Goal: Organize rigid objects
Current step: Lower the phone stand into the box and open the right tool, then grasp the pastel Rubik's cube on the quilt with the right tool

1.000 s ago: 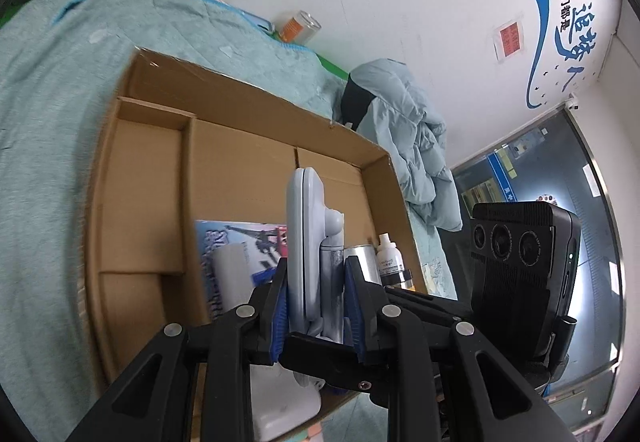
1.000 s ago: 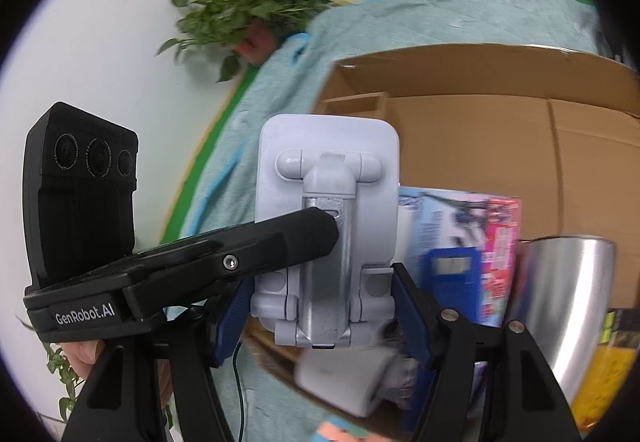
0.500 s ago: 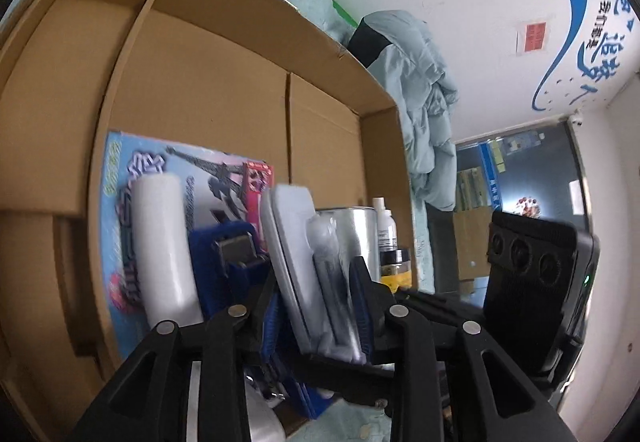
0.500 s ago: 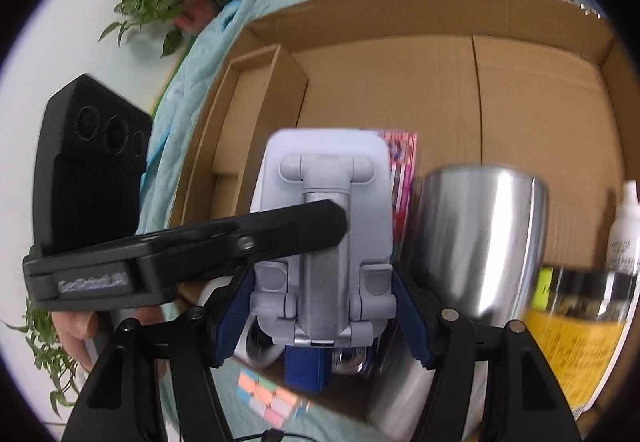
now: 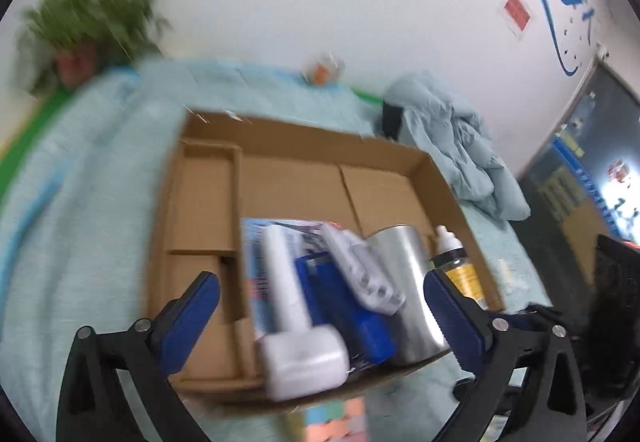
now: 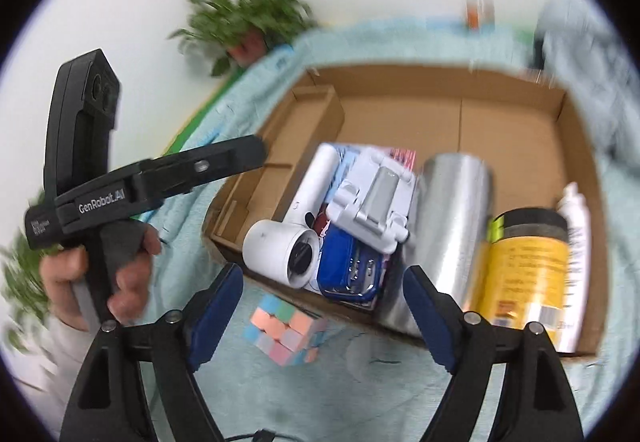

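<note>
Both grippers' jaws, just opened, stand apart and empty; the grey folding phone stand (image 6: 372, 198) lies in the brown cardboard box (image 6: 576, 146). Next, probably the pastel cube (image 6: 286, 334) at lower centre.

Box (image 6: 440, 90): matt brown corrugated cardboard. Tumbler (image 6: 452, 218): brushed metal, satin sheen. Phone stand (image 6: 372, 202) and hair dryer (image 6: 280, 250): smooth pale plastic; bedspread (image 5: 80, 170): soft teal cloth.
</note>
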The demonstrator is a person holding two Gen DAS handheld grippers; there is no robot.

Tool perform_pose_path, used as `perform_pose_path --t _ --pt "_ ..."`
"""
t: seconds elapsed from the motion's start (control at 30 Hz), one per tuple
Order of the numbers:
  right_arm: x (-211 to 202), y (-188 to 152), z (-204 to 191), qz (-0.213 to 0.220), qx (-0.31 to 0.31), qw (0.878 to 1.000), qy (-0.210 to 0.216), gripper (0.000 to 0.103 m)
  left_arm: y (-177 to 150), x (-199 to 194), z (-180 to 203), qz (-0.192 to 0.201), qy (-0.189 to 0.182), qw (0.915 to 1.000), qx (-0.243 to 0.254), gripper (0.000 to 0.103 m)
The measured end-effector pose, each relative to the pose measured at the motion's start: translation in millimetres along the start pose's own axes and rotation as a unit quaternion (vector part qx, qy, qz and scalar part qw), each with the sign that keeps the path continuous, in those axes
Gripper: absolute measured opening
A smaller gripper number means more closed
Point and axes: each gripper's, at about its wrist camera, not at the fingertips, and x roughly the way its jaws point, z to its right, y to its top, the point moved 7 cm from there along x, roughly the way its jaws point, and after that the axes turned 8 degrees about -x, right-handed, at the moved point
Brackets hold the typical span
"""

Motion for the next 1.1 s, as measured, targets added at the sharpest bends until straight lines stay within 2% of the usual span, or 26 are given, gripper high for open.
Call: perform_pose_path --t 0.03,0.1,0.17,0.3,0.4,0.5,0.63,0.7,0.77,0.83,0.97,1.1 --pt "-2.6 -7.5 -5.6 0.012 -0.010 1.000 -0.005 0.084 -8.9 -6.9 -1.1 -0.002 -0.006 1.0000 0.003 0.102" --pt "3.5 -31.8 -20.9 0.020 -0.027 0.999 0.012 0.084 -31.8 -16.3 -10.1 -0.020 -0.022 0.9995 -0.014 0.102" --pt "23.8 -58.2 -31.6 0.005 -0.021 0.999 0.042 0.084 -60.6 -19.0 -20.7 -0.045 -0.043 0.9970 -0.047 0.102" --pt "62.7 -93.0 -46.8 -0.023 0.000 0.997 0.078 0.084 -106.2 -8.9 -33.3 -0.080 -0.063 0.9927 -0.065 0.101" --pt "75.3 -92.6 -58.7 -0.010 -0.018 0.996 0.091 0.084 -127.3 9.4 -37.4 -0.102 -0.091 0.9862 -0.094 0.097" --pt "88.0 -82.8 -60.7 0.002 -0.040 0.996 0.073 0.082 -136.4 26.7 -39.4 -0.122 -0.104 0.9794 -0.122 0.087" --pt "101.2 -72.0 -57.6 0.006 -0.049 0.997 0.059 0.073 -145.7 49.7 -32.0 -0.147 -0.095 0.9789 -0.105 0.069" --pt "112.2 -69.5 -58.0 0.001 -0.065 0.997 0.045 0.068 -149.2 53.3 -34.3 -0.146 -0.083 0.9805 -0.102 0.069" --pt "118.1 -66.9 -55.7 -0.001 -0.070 0.997 0.029 0.065 -152.2 50.8 -31.9 -0.142 -0.080 0.9821 -0.094 0.063" --pt "117.9 -65.9 -51.7 0.000 -0.048 0.998 0.041 0.065 -157.9 49.2 -29.8 -0.150 -0.076 0.9816 -0.090 0.059" --pt "106.3 -79.8 -55.4 -0.004 -0.047 0.998 0.051 0.065 -178.9 40.4 -21.7 -0.162 -0.083 0.9794 -0.088 0.059" --pt "99.4 -104.9 -63.6 -0.020 -0.048 0.997 0.049 0.065 -204.4 28.0 -12.2 -0.151 -0.087 0.9793 -0.104 0.059"
